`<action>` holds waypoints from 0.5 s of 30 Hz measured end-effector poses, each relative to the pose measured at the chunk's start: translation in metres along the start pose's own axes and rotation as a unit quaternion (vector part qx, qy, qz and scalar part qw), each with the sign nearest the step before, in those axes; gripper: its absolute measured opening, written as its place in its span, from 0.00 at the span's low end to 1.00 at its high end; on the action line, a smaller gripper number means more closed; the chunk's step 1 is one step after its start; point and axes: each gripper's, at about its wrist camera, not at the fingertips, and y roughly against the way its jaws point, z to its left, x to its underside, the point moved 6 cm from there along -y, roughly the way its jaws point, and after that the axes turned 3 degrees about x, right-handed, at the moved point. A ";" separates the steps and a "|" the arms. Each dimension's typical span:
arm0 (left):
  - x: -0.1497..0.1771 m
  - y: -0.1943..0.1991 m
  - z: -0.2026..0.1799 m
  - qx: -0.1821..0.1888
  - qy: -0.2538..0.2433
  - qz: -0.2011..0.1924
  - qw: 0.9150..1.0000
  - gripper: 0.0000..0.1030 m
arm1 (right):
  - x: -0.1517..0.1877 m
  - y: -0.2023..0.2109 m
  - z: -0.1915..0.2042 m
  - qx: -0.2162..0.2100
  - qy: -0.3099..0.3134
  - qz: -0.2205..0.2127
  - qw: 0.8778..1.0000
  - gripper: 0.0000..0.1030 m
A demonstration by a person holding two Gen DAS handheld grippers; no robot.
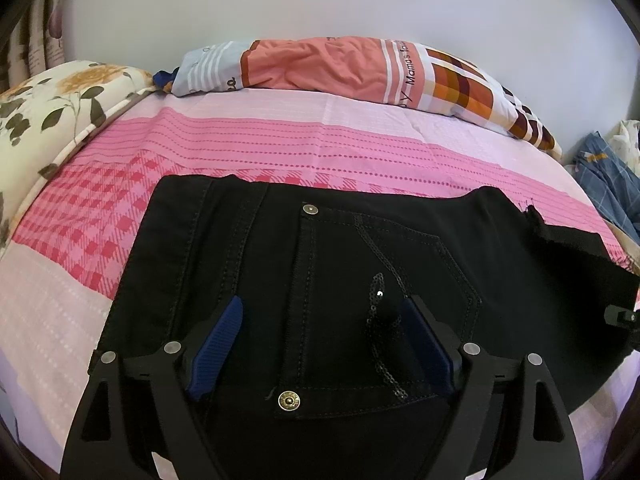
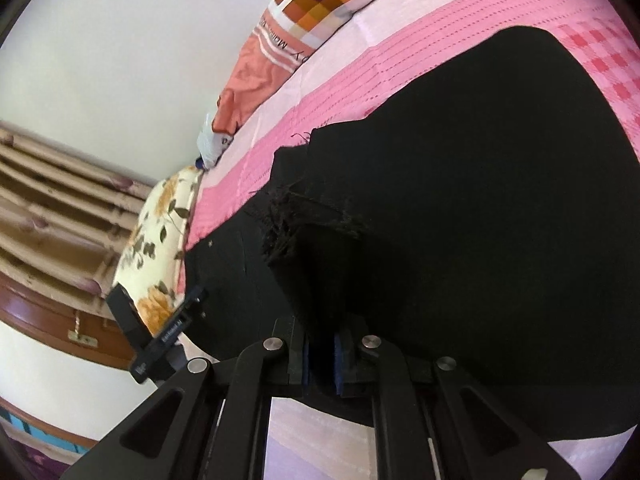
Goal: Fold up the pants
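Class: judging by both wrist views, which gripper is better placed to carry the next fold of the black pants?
Right, probably: the right gripper is shut on the pants, while the left gripper hovers open.

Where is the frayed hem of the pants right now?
In the right wrist view, the frayed hem sits centre-left, just above the right gripper, which is shut on the pants.

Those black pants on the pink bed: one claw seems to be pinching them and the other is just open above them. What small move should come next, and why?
Probably lower the open left gripper and close it on the black pants near the pocket. The right gripper is already shut on the frayed end, and the fabric lies flat on the bed sheet, so a second hold would allow a fold.
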 end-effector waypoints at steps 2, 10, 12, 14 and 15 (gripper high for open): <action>0.000 -0.001 -0.001 0.000 -0.001 0.001 1.000 0.81 | 0.002 -0.003 0.002 -0.003 0.002 0.004 1.000 0.10; 0.001 -0.003 -0.004 0.001 -0.005 0.002 1.000 0.84 | 0.007 -0.014 0.011 -0.011 0.008 0.018 1.000 0.10; 0.001 -0.003 -0.004 0.000 -0.005 0.002 1.000 0.84 | 0.008 -0.015 0.012 -0.012 0.007 0.019 1.000 0.10; 0.001 -0.003 -0.004 0.000 -0.006 0.003 1.000 0.84 | 0.009 -0.018 0.013 -0.012 0.007 0.020 1.000 0.10; 0.001 -0.003 -0.004 -0.001 -0.006 0.003 1.000 0.85 | 0.009 -0.019 0.014 -0.013 0.007 0.020 1.000 0.10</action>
